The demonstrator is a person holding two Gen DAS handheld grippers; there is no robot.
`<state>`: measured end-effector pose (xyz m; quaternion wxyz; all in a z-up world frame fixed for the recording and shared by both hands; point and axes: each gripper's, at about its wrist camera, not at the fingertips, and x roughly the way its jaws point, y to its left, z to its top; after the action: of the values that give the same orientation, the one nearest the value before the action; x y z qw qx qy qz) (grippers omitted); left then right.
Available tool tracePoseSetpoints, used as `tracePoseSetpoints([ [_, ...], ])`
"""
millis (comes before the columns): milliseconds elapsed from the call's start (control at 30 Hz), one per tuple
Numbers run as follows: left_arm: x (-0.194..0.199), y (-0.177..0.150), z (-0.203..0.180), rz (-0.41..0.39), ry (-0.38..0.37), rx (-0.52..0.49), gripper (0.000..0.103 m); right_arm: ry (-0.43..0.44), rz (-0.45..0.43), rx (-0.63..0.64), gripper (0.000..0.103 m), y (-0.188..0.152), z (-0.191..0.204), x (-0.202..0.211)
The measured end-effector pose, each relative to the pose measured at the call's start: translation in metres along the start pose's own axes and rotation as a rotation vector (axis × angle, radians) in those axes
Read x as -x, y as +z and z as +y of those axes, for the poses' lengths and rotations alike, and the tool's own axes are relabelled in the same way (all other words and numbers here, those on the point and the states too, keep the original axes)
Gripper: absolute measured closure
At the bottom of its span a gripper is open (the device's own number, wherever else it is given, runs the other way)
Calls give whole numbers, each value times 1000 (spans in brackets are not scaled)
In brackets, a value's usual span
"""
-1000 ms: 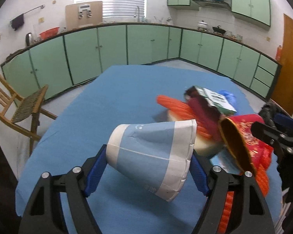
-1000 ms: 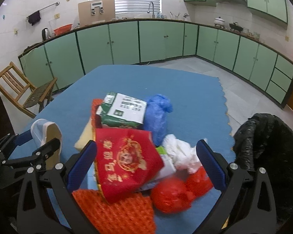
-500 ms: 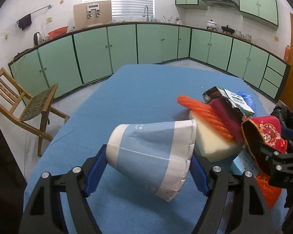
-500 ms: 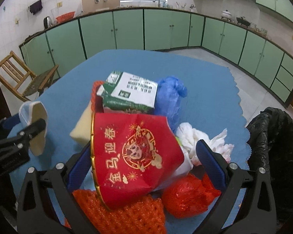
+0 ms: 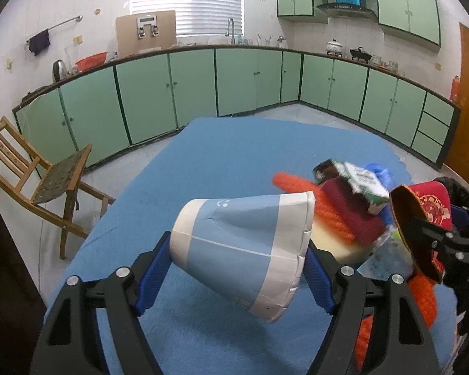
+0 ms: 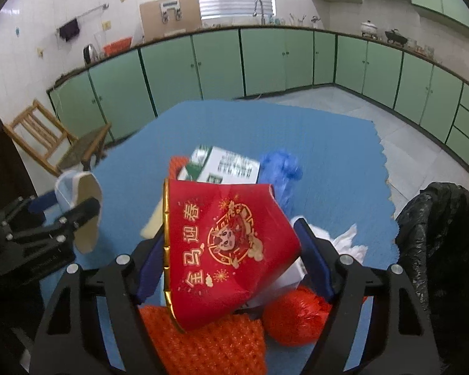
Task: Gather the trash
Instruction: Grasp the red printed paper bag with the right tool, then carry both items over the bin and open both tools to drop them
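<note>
My left gripper point(image 5: 234, 268) is shut on a crushed blue and white paper cup point(image 5: 244, 250), held above the blue table point(image 5: 234, 156); it also shows in the right wrist view point(image 6: 84, 212). My right gripper point(image 6: 231, 256) is shut on a red paper cup with gold print point(image 6: 222, 250), lifted above the trash pile; the cup also shows in the left wrist view point(image 5: 422, 215). The pile holds a green and white carton point(image 6: 225, 165), a blue bag point(image 6: 281, 168), orange netting point(image 6: 203, 340), a red ball point(image 6: 297, 318) and white plastic point(image 6: 347, 243).
A bin lined with a black bag point(image 6: 441, 243) stands at the table's right edge. A wooden chair point(image 5: 31, 175) stands left of the table. Green cabinets point(image 5: 234, 84) line the far walls. A yellow sponge point(image 5: 337, 243) lies under the netting.
My right gripper has closed on the red cup and lifted it off the pile. My left gripper still holds the blue cup and has shifted slightly.
</note>
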<state>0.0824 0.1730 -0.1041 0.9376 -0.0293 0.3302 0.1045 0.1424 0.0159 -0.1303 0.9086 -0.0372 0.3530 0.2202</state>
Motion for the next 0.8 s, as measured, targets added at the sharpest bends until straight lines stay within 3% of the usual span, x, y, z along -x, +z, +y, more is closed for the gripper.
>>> tracePoseSetpoints([
  [333,17,32,-57,-76,-105,-63,27,-91,-109,-74,28,10,-53,55],
  [800,18,48,-223,-118,-407,-231,27,-394,-157,-243,27,-37,-199,120],
])
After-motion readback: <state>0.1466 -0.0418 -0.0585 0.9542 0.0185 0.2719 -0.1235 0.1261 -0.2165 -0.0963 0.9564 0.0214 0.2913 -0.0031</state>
